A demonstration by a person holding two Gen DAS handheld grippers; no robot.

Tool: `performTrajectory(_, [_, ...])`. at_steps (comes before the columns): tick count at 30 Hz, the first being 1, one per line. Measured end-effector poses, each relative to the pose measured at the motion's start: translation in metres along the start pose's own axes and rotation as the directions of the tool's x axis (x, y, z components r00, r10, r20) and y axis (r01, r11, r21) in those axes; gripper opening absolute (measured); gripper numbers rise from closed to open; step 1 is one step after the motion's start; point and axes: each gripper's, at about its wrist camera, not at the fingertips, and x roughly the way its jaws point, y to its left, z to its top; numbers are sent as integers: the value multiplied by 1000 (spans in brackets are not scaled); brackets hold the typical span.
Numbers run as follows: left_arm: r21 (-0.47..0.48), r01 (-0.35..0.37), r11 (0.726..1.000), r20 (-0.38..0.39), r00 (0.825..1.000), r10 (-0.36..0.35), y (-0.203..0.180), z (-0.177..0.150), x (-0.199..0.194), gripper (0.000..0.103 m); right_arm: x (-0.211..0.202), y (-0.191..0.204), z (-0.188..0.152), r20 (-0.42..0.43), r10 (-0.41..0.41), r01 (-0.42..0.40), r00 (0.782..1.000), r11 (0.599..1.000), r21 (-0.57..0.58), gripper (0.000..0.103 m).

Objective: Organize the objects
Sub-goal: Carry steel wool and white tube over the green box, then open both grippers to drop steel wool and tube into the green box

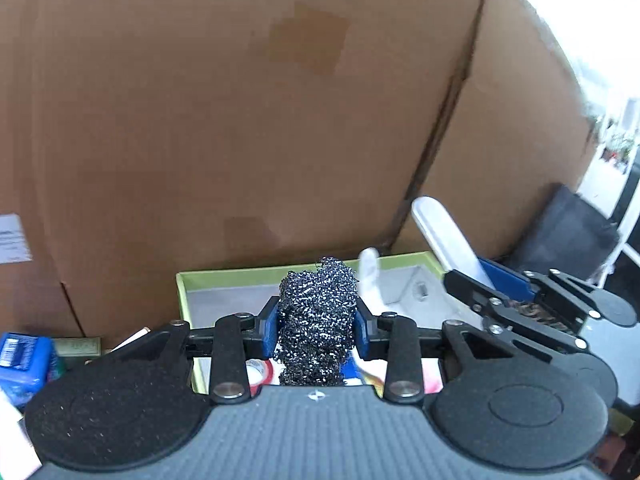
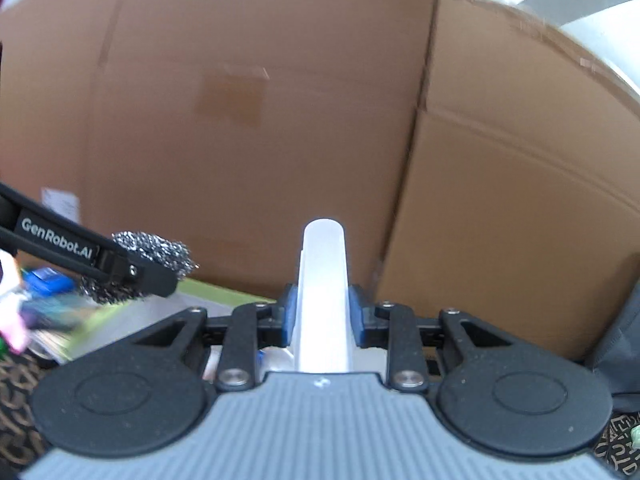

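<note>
Closest to my left camera, the left tongs [image 1: 318, 330] are clenched on a steel wool scrubber [image 1: 318, 320], with the blue pads [image 1: 269, 330] squeezing it from both sides, so it's bunched up tall between them and held up off everything. Under it I can make out a roll of tape [image 1: 260, 372] and some colourful clutter, too blurry to name. Off to my left sits a blue packet [image 1: 22, 362]. Just past the scrubber is a lime-green box [image 1: 240, 274] with a grey inside, open on top, and a white blurred thing [image 1: 370, 276] pokes up over it, can't tell what. Over on the right side of that view the right tongs [image 1: 478, 272] are gripping a long white plastic piece [image 1: 444, 236] that sticks up and away at a slant. From the right camera it's the same deal: the right tongs [image 2: 323, 320] pinch that white plastic piece [image 2: 323, 280] dead centre, rounded tip pointing forward, and the left tongs [image 2: 160, 276] with the scrubber [image 2: 156, 250] show at the left edge, well apart from the white piece. Behind it all, big cardboard boxes [image 1: 240, 120] fill the background.
</note>
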Motion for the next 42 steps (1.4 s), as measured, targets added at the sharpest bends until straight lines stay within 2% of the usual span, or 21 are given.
performTrajectory(3, [-2,-17,1000,-38,999,17,2,-5,26,37,21,-6,-16,-44,-17,17,999,1000,-12,27])
performTrajectory(9, [7,-15,1000,-71,997,16,1,-18,54,42,52,-22,-42,-145,24,-15,989,998,62,27])
performTrajectory(11, [-13,29,999,-36,999,-30,4,-21,55,60,56,-24,-48,-155,35,-25,987,997,67,28])
performTrajectory(12, [-22,59,998,-19,998,-59,4,-23,53,66,55,-24,-48,-142,31,-22,989,998,63,33])
performTrajectory(13, [-28,70,997,-4,998,-70,3,-23,49,77,53,-25,-47,-140,21,-12,990,997,70,53])
performTrajectory(14, [-30,60,998,11,998,-60,1,-23,45,83,48,-25,-45,-122,14,-4,992,997,76,66])
performTrajectory(16, [-6,38,999,50,998,-38,-6,-23,31,83,36,-23,-41,-83,2,4,997,998,69,75])
performTrajectory(20, [-3,19,1000,86,996,-19,-6,-26,4,84,3,-13,-34,-5,-39,39,999,998,42,102])
performTrajectory(25, [-37,-48,998,56,997,50,1,-43,-34,86,-37,6,-35,50,13,-14,999,1000,28,103])
performTrajectory(33, [-143,-176,974,31,983,182,42,-102,-95,86,-65,75,-46,2,160,-160,987,987,-21,103])
performTrajectory(37, [-182,-249,951,-3,967,253,69,-121,-124,86,-71,110,-59,-45,251,-252,967,967,-23,103])
performTrajectory(42, [-201,-337,920,-30,941,338,104,-139,-150,86,-74,154,-69,-101,368,-371,924,928,-13,103])
